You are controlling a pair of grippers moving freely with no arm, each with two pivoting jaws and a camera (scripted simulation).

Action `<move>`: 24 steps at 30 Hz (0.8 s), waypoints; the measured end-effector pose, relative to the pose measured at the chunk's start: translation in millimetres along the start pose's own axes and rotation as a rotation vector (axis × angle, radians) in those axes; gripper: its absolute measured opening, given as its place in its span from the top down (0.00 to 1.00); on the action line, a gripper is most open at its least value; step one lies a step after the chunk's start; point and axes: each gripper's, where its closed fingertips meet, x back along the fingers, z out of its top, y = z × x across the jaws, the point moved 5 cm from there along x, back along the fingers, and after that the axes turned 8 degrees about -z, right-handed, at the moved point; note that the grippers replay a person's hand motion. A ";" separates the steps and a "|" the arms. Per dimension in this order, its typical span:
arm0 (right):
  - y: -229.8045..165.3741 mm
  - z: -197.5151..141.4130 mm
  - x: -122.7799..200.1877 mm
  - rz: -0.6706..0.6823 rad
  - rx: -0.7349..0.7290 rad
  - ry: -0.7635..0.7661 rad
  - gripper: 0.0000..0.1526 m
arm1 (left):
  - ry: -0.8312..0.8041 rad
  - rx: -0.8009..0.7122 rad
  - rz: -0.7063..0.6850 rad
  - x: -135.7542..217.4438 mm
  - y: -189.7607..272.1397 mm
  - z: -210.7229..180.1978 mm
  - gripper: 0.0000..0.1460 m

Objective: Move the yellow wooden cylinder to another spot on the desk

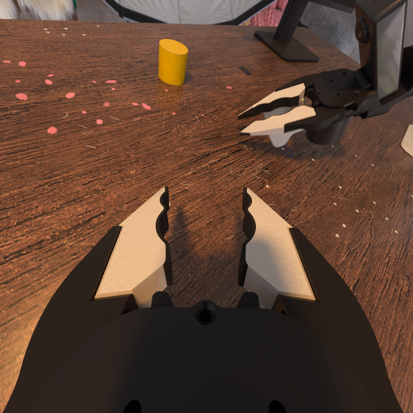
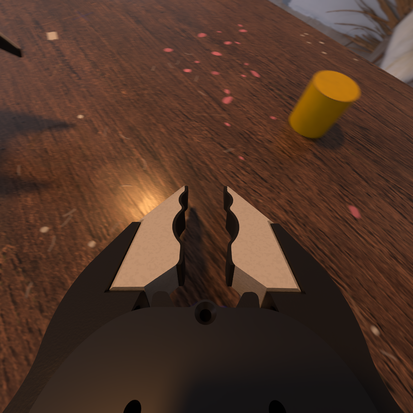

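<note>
Yellow wooden cylinder (image 1: 172,62) stands upright on the dark wooden counter (image 1: 201,161); left gripper (image 1: 205,188) and right gripper (image 2: 205,187) both hover with fingers released, empty.

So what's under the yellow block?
The yellow cylinder stands upright on the brown wooden desk. Pink spots dot the wood around it. Whatever lies right beneath its base is covered.

bare worktop (image 1: 201,156) lies open between the left claw (image 1: 205,190) and the yellow cylinder (image 1: 172,62); the right claw (image 1: 240,124) reaches in from the right; a black monitor stand (image 1: 287,48) occupies the far right corner
</note>
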 end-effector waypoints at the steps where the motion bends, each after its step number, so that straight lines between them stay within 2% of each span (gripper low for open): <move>1: -11.8 3.8 -3.9 0.022 0.019 0.000 0.80 | 0.002 0.002 0.003 0.3 -0.5 0.2 0.55; 5: -61.7 17.4 -13.1 0.195 0.049 0.019 0.83 | 0.016 0.013 0.008 3.2 -3.1 1.2 0.55; 7: -69.3 24.6 -10.0 0.253 0.059 0.077 0.82 | 0.027 0.016 0.012 5.2 -3.8 2.4 0.55; 9: -52.3 27.2 -8.9 0.156 0.071 0.111 0.80 | 0.039 0.018 0.011 7.2 -3.4 4.1 0.55; 12: -2.4 21.8 -13.8 -0.093 0.052 0.130 0.74 | 0.057 0.014 0.001 9.3 -0.2 7.3 0.55; 14: 30.2 20.3 -19.0 -0.214 0.015 0.135 0.59 | 0.064 0.005 -0.007 9.5 3.2 9.0 0.55; 16: 56.7 25.1 -25.3 -0.299 0.000 0.179 0.53 | 0.062 -0.008 -0.012 8.7 6.6 9.7 0.55; 18: 72.8 30.2 -37.0 -0.316 -0.016 0.189 0.53 | 0.055 -0.019 -0.013 7.6 9.0 9.6 0.55; 21: 85.5 37.4 -63.6 -0.243 -0.040 0.121 0.54 | 0.051 -0.024 -0.022 5.8 12.0 9.5 0.55; 24: 98.2 46.6 -89.6 -0.244 -0.013 0.080 0.54 | 0.048 -0.034 -0.031 4.1 16.0 9.8 0.55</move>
